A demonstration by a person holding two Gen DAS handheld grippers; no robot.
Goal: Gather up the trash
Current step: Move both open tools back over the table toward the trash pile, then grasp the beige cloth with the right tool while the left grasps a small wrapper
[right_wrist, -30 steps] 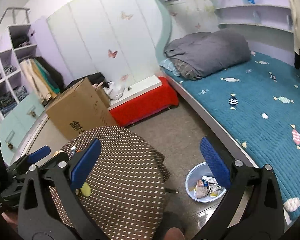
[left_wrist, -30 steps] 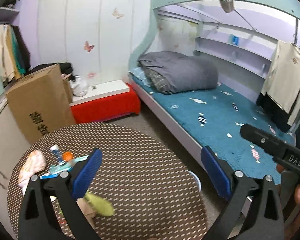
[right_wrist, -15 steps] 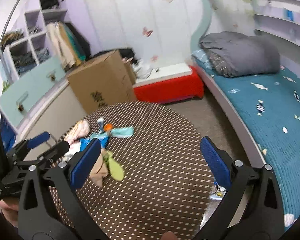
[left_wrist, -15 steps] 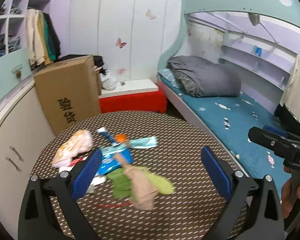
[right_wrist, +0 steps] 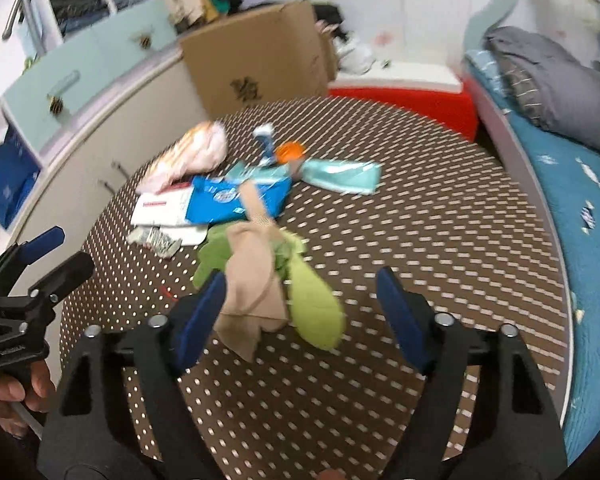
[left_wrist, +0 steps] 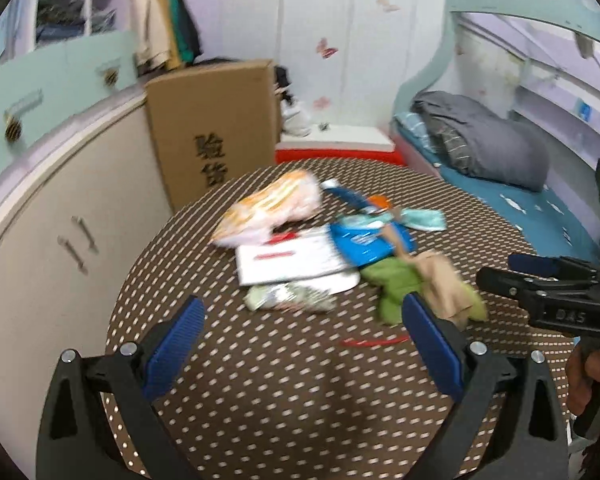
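Observation:
A pile of trash lies on the round brown dotted table (left_wrist: 284,392): an orange-white bag (left_wrist: 272,208), a white paper (left_wrist: 292,260), a blue packet (left_wrist: 368,240), a teal wrapper (right_wrist: 340,174), a crumpled foil wrapper (left_wrist: 288,298), and green and beige cloths (right_wrist: 268,280). My left gripper (left_wrist: 304,340) is open and empty above the table, short of the pile. My right gripper (right_wrist: 300,316) is open and empty, just short of the cloths. Each gripper shows in the other's view, the right one (left_wrist: 540,280) and the left one (right_wrist: 40,260).
A cardboard box (left_wrist: 216,128) stands behind the table, a white cabinet (left_wrist: 60,240) at its left. A red bench (right_wrist: 412,96) and a bed with a blue cover (right_wrist: 580,184) lie to the right. A red strip (left_wrist: 374,341) lies on the table.
Both views have swung left and down toward the table. The trash pile now lies close in front of both grippers. The blue basin on the floor has left the right view.

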